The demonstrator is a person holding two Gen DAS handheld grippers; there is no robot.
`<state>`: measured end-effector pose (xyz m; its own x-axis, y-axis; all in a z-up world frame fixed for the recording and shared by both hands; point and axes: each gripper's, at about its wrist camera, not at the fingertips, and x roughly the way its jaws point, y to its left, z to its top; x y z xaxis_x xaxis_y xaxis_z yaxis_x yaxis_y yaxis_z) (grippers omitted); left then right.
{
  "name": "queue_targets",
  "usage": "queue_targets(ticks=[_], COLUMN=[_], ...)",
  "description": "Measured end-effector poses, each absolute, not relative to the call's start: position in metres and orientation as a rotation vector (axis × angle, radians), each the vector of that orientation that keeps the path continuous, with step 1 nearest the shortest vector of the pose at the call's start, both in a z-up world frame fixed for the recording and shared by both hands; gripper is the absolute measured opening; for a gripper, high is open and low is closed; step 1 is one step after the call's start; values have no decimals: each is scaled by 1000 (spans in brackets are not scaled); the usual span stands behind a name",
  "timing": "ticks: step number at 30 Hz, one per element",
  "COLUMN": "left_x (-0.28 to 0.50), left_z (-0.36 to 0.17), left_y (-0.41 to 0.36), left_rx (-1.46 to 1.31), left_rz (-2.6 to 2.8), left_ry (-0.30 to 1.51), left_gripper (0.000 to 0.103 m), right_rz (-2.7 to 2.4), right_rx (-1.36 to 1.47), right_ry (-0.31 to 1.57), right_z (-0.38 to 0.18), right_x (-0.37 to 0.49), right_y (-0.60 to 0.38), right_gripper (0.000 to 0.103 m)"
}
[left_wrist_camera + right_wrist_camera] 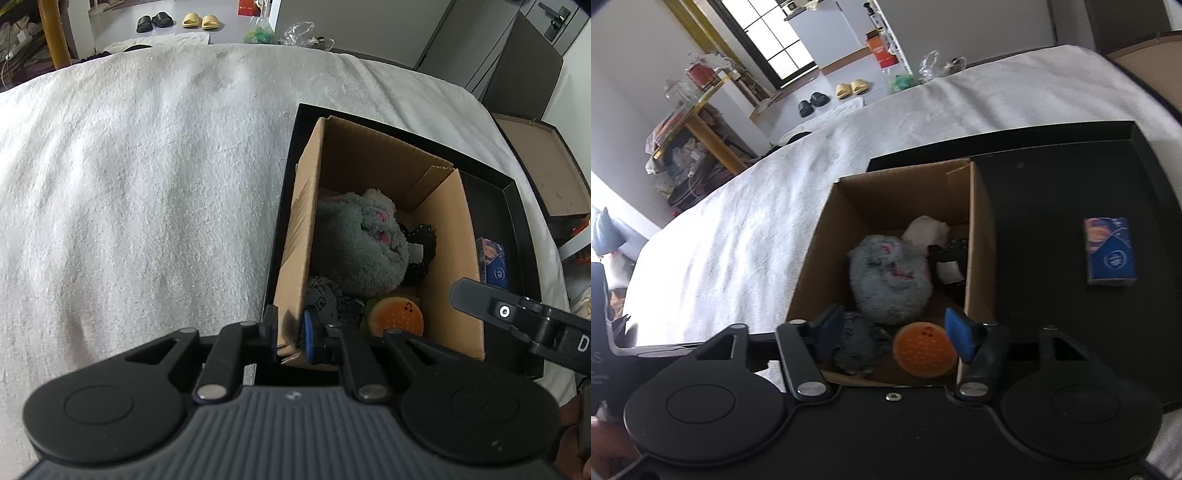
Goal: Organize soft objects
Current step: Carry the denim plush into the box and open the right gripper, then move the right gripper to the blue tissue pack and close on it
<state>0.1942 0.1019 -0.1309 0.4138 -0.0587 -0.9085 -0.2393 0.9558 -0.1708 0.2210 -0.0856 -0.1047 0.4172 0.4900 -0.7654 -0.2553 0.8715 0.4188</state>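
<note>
The left gripper clamps the cardboard box wall (steadying it); the right gripper, fingers apart, hovers above the orange toy at the box's 6 o'clock end and should lift straight clear.

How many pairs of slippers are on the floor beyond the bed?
2. A black pair lies left of a yellow pair on the floor past the bed's far edge; the right wrist view shows both too. Others may be hidden behind the bed.
</note>
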Motion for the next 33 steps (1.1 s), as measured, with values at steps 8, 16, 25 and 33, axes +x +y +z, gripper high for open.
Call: queue_targets(ticks=[8, 16, 25, 33], left_x=[197, 207, 218, 234], left_z=[-125, -120, -120, -126], left_y=[97, 87, 82, 72], left_rx=[-280, -244, -187, -144], left_rz=[128, 152, 204, 227], left_ry=[1140, 1144, 1145, 1168], left_gripper=[13, 28, 43, 45], right_rz=[453, 386, 299, 228], right_rx=[246, 264, 285, 290], right_ry=[1007, 982, 968, 987], right_z=[-99, -101, -115, -137], right_x=[220, 227, 239, 255], right_y=[-100, -125, -155, -179], right_gripper=[69, 82, 85, 86])
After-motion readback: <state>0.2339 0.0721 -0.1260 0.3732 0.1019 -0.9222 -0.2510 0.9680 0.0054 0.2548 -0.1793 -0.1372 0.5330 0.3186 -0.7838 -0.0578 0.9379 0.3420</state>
